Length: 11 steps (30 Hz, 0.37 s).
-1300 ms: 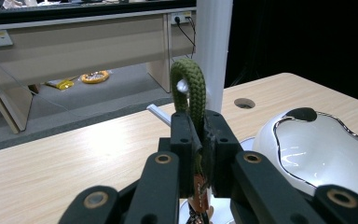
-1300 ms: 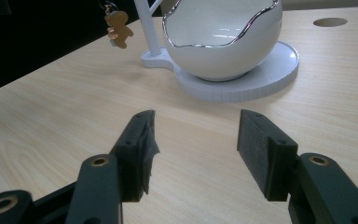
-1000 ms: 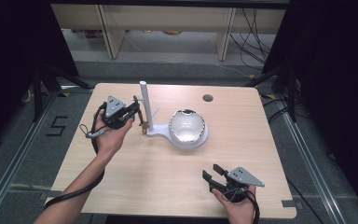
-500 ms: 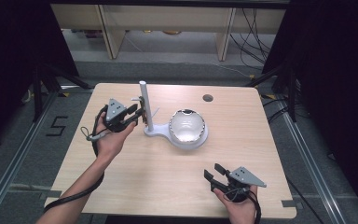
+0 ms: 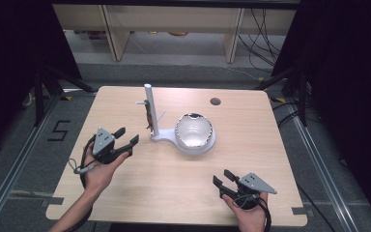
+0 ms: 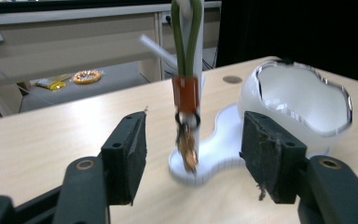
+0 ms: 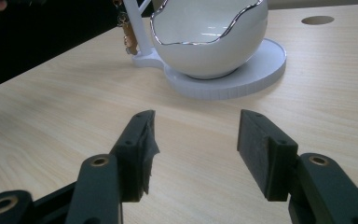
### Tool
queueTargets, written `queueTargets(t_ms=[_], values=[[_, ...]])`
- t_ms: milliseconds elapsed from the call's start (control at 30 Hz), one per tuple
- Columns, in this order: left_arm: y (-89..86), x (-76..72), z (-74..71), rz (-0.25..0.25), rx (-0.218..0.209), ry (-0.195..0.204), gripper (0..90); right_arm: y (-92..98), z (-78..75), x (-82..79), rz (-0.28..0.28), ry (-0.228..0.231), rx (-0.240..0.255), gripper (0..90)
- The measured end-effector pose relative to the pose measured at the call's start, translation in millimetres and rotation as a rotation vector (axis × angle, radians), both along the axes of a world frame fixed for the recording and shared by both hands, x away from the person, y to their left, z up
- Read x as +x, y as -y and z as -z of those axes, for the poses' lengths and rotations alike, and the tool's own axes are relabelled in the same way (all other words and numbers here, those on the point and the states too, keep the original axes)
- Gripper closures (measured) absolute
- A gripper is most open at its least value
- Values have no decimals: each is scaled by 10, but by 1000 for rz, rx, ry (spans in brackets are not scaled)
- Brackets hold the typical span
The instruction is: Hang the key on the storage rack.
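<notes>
Pale wooden worktop [image 5: 125,203]. White plastic stand with an upright post [image 5: 149,113] sits mid-worktop, slightly far of centre; a green-looped keychain with orange tag and brass-coloured charm [image 6: 186,93] hangs against the post, charm end low near the base. White egg-shaped bowl with a wavy silver rim [image 5: 193,130] rests on the stand's round plate, just right of the post.

Left gripper [image 5: 128,137] held above the worktop's left side, aimed at the post, well apart from it. Its fingers [image 6: 130,149] have just been opening; now released, nothing between them.

Right gripper [image 5: 224,177] near the right front edge, fingers [image 7: 137,149] spread, empty, pointing toward the bowl.
</notes>
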<state>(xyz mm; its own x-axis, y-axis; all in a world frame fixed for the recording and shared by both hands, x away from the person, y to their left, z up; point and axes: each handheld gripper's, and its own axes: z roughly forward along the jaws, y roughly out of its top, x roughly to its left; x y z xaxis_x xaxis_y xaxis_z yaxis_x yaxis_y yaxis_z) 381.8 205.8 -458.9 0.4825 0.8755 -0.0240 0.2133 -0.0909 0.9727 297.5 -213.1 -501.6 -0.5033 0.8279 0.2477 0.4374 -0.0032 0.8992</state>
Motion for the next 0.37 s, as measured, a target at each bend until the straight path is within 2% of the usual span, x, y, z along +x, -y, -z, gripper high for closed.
queueTargets(t_ms=[33,67,133,200,233,267,300,367], values=[[-40,-53,75,-2,1,-8,388,25,3,18,-5,27,-27,473],[-71,-94,138,-5,2,-14,385,30,17,26,-8,25,-19,473],[-121,-175,271,-13,-5,-22,383,16,12,0,11,-8,-6,472],[-168,-250,385,-25,-19,-36,381,28,26,21,-6,24,-24,471],[-197,-282,438,-36,-32,-43,379,1,23,1,1,-5,4,470],[-210,-287,465,-39,-45,-45,374,14,34,27,-11,25,-21,470],[-224,-290,473,-44,-48,-52,368,11,37,34,-4,30,-28,469],[-248,-261,439,-50,-50,-46,360,-1,25,26,-21,17,-10,466]])
